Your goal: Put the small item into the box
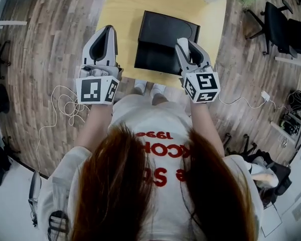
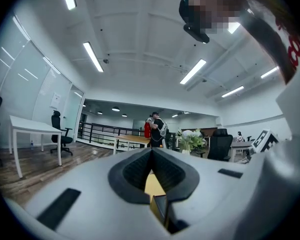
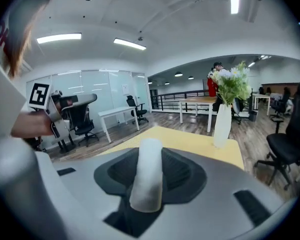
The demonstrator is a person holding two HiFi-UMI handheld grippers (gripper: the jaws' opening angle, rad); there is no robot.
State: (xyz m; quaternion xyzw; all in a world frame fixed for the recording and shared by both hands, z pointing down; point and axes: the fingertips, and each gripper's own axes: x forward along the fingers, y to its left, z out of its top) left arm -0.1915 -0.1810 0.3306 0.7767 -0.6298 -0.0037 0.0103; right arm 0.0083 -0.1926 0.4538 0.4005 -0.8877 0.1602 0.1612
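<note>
- Got the left gripper (image 1: 109, 30) up by the left edge of the yellow table (image 1: 120, 9), jaws pinched together on nothing.
- Clamped in the right gripper (image 1: 188, 44): the small white cylinder (image 3: 147, 176), poking out past the jaw tips.
- From the head view, lines up with the right side of the open black box (image 1: 163, 41), so not inside it yet.

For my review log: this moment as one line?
left gripper shut, empty | right gripper gripping small white cylinder | black rectangular box on yellow table
</note>
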